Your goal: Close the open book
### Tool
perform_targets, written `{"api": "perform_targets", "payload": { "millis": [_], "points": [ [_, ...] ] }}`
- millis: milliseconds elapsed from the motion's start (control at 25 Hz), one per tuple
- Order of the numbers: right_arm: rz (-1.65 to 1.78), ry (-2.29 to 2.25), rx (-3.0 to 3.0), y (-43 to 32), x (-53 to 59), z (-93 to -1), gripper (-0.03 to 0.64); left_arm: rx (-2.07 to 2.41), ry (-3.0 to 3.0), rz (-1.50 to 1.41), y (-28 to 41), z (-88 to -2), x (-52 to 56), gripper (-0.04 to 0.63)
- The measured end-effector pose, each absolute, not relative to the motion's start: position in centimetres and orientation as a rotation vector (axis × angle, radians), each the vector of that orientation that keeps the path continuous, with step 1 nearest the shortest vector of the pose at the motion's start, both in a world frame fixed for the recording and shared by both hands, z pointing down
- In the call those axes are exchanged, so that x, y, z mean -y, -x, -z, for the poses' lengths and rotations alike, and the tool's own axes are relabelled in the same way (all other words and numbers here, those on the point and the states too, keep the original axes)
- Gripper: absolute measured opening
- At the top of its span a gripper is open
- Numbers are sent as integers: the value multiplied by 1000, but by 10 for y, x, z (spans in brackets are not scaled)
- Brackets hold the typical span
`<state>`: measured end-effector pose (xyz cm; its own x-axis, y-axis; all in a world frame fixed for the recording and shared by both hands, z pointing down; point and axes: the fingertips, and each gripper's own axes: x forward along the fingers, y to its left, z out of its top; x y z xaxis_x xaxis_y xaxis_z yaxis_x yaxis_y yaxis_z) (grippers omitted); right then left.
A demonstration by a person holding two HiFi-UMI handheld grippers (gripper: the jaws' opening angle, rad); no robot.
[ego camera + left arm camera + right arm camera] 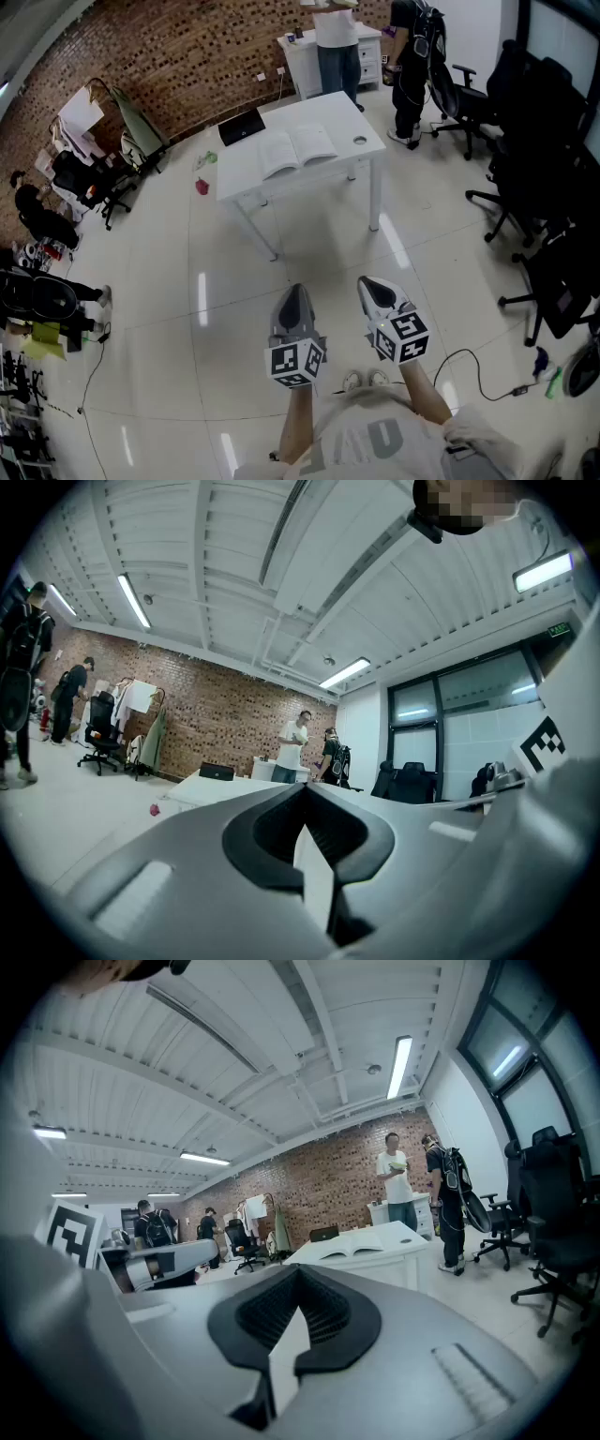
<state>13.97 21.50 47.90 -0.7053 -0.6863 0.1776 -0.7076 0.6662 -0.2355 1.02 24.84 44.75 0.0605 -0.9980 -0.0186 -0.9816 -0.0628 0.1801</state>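
An open book (298, 150) lies flat on the white table (281, 178) some way ahead across the floor. The right gripper view shows the book (361, 1244) on the table top (412, 1241) too. Both grippers are held low and close to the person, far short of the table. My left gripper (294, 291) is shut with nothing in it, its jaws meeting at the tips (305, 787). My right gripper (373, 283) is likewise shut and empty (298, 1271). In the left gripper view the book is hidden.
A black laptop (242, 126) and a small round object (360, 141) share the table. Two people (335, 37) stand by a white cabinet behind it. Office chairs (525, 187) line the right side. A cable (478, 370) runs over the floor at right, and a pink object (202, 186) lies left of the table.
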Motion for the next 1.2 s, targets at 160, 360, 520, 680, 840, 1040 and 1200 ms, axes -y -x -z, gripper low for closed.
{"api": "perform_targets", "payload": {
  "millis": [160, 360, 520, 680, 840, 1040, 1200],
  "points": [
    [-453, -1157, 2829, -132, -218, -477, 2, 2068, -2216, 204, -4, -444, -253, 18],
    [-452, -1158, 2837, -135, -216, -474, 2, 2054, -2189, 252, -3, -446, -251, 18],
    [-439, -1134, 2837, -128, -214, -472, 2, 2039, -2169, 266, 1, -448, -244, 18],
    [-436, -1097, 2841, -114, -220, -471, 2, 2025, -2181, 247, 5, -451, -241, 18],
    [-383, -1074, 2883, -102, -222, -460, 2, 2028, -2204, 260, 12, -446, -238, 18],
    [-442, -1062, 2893, -86, -227, -465, 3, 2021, -2206, 247, 31, -450, -241, 18],
    [-484, -1068, 2881, -80, -228, -475, 3, 2017, -2207, 258, 45, -450, -243, 19]
  ]
}}
